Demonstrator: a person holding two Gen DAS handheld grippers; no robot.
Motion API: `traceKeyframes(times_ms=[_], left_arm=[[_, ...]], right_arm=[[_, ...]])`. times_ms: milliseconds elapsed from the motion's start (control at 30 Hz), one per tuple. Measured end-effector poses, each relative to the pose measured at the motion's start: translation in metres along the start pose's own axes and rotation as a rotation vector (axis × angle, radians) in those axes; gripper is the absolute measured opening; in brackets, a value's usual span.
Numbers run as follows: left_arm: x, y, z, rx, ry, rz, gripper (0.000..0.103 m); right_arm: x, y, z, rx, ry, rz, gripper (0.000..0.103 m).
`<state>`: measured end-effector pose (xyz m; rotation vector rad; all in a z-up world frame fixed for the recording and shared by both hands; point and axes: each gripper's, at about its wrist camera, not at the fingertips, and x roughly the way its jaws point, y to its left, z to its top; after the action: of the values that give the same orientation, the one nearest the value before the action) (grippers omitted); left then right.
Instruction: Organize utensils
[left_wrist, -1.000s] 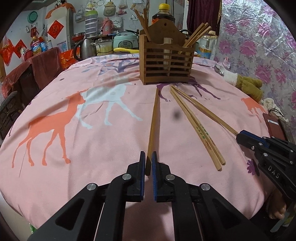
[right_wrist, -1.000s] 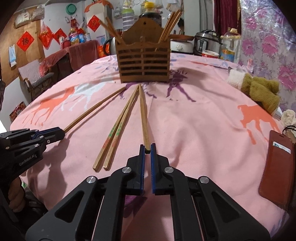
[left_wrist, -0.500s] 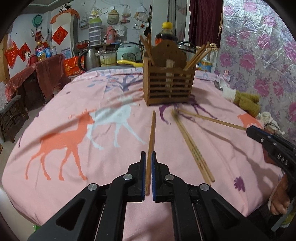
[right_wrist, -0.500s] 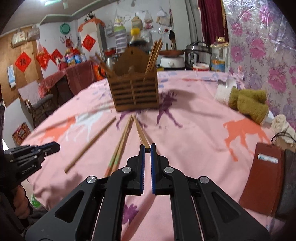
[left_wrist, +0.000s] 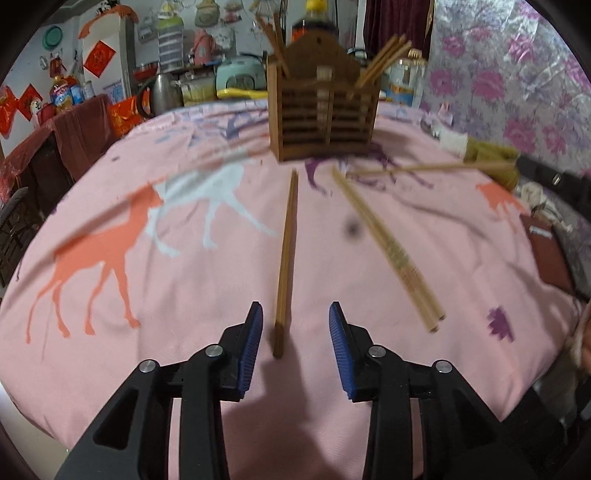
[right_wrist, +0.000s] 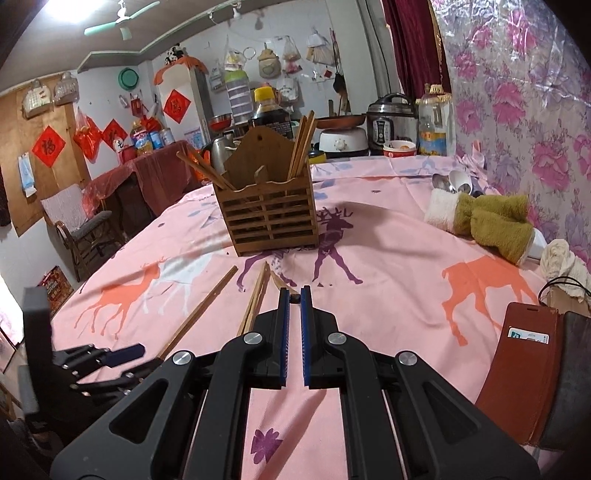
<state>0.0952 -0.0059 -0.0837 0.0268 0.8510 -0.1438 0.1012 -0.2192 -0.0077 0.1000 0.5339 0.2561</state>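
Left gripper (left_wrist: 295, 328) jaws just opened, a chopstick (left_wrist: 286, 258) lying loose between them; right gripper (right_wrist: 291, 302) pinches a chopstick (right_wrist: 282, 282) by its end; pair (left_wrist: 388, 247) lies right, holder (right_wrist: 267, 218) far.

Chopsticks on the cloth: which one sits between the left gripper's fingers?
The single dark chopstick, alone left of the pale pair. Its near end lies between the left gripper pads, untouched; jaws just opened.
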Motion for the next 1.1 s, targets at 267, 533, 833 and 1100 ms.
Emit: traceKeyframes(times_ms=[267,533,833,1100], left_arm=[[-0.013,0.004,-0.005,-0.006,-0.026,-0.007,0.006],[-0.072,-0.004,0.045,0.007,-0.181,-0.009,0.006],[-0.103,-0.014,0.108,0.034,-0.252,-0.051,0.006],[-0.098,-0.021,0.116,0.043,-0.263,-0.056,0.006]], right_arm=[[0.001,0.001,-0.002,0.004,-0.001,0.004,0.006],[-0.006,0.005,0.002,0.002,-0.027,0.01,0.006],[-0.019,0.009,0.031,-0.002,-0.082,0.045,0.006],[-0.001,0.0,-0.006,-0.058,0.075,0.072,0.015]])
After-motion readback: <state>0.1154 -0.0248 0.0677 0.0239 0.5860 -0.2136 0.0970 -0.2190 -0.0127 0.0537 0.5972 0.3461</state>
